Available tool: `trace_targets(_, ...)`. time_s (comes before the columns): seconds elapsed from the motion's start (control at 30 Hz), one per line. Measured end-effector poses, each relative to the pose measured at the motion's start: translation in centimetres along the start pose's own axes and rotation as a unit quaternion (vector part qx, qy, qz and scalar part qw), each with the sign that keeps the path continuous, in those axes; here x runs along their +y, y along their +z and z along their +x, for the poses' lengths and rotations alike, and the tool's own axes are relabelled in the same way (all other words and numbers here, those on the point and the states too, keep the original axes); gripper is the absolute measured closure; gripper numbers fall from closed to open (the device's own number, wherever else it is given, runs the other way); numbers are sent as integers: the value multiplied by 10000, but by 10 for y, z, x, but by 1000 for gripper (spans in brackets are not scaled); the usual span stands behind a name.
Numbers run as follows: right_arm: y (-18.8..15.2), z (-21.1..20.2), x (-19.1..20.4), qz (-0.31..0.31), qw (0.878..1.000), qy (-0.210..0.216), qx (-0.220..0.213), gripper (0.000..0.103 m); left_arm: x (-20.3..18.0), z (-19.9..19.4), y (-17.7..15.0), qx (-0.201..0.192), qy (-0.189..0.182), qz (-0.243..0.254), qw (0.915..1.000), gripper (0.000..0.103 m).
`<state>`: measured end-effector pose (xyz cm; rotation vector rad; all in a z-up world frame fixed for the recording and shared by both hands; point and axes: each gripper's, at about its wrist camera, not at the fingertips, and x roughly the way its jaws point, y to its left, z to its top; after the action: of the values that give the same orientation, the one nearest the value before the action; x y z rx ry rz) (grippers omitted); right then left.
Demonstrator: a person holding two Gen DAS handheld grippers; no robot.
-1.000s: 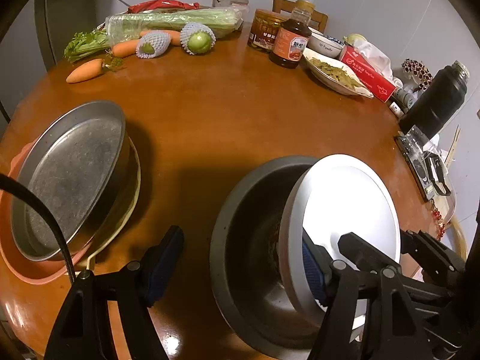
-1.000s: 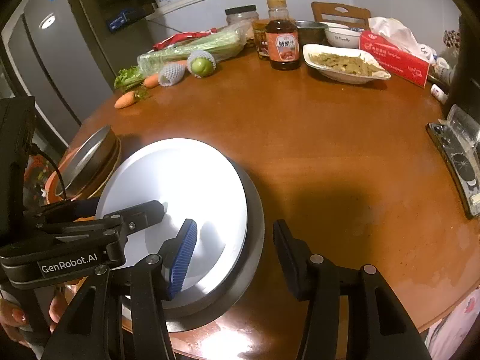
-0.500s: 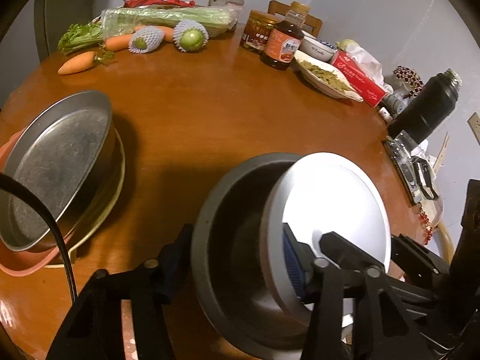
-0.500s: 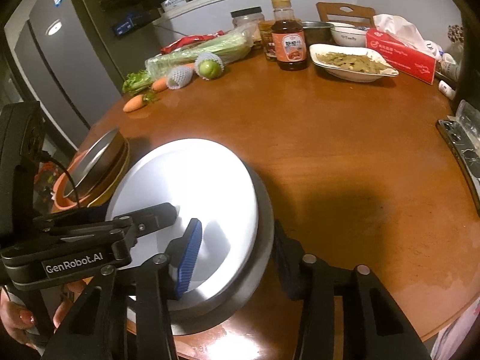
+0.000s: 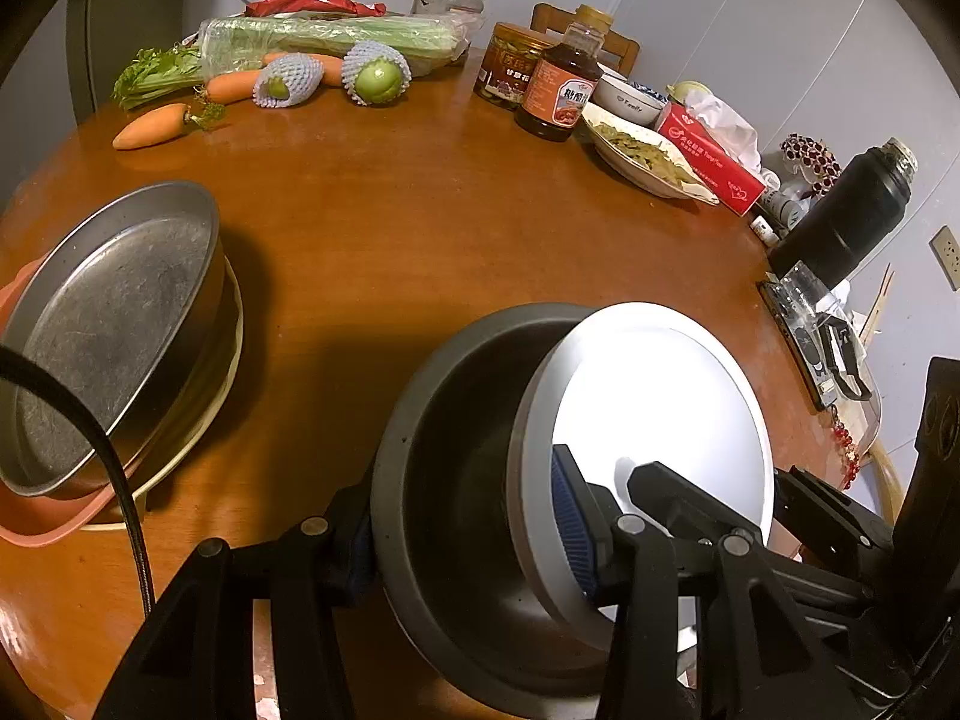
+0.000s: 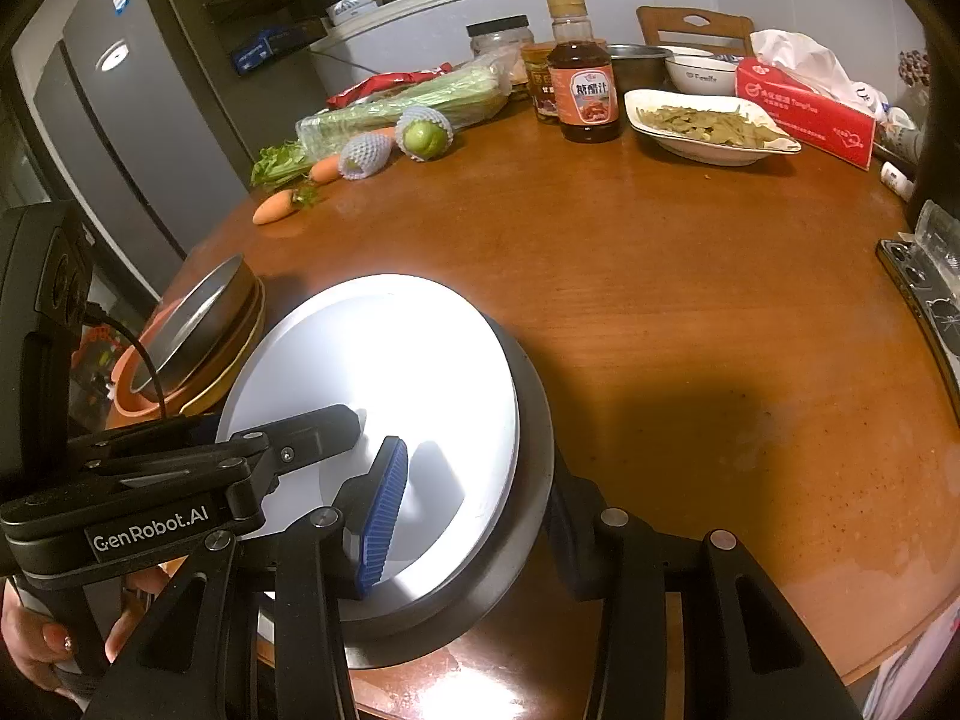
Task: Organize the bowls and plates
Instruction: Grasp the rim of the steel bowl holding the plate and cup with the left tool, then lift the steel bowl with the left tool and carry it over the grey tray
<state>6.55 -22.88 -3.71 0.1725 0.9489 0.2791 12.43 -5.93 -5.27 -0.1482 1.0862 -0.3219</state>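
Both tongs grip one nested pair. Left tongs [image 5: 474, 528], having just closed, clamp the dark metal bowl [image 5: 456, 450] low in frame; right tongs [image 6: 474, 498] pinch its rim with the white plate [image 6: 384, 372] inside. Uneven lifting could likely slide the tilted plate onto the worktop [image 6: 660, 276].

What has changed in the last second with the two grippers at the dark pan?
Both grippers have just closed their jaws on the round dark metal pan holding the white plate: left gripper on its left wall, right gripper across its right rim. The stacked steel pan hasn't moved.
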Motion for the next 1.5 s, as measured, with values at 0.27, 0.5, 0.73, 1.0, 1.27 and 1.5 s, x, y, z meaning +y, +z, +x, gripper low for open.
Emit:
trace_targets(0.27, 1, 0, -1, -3, 10000, -41, -5, 59, 1, 0, 1, 36, -71, -32, 10000, 54)
trace_targets(0.5, 10, -8, 8, -64, 9999, -44, -108, 60, 4, -16, 9, -109, -91, -32, 9999, 54)
trace_targets(0.73, 34, -18, 34, -266, 9991, 78, -306, 60, 26, -52, 27, -472, -64, -178, 9987, 54)
trace_targets(1.0, 64, -14, 84, -566, 9970, 328, -404, 60, 62, -84, 40, -732, 93, -433, 9963, 54)
trace_targets(1.27, 85, 0, 127, -799, 9950, 464, -368, 60, 101, -108, 50, -969, 172, -671, 9929, 54)
trace_targets(1.5, 98, 13, 158, -998, 9931, 516, -328, 60, 134, -113, 54, -958, 221, -885, 9912, 54)
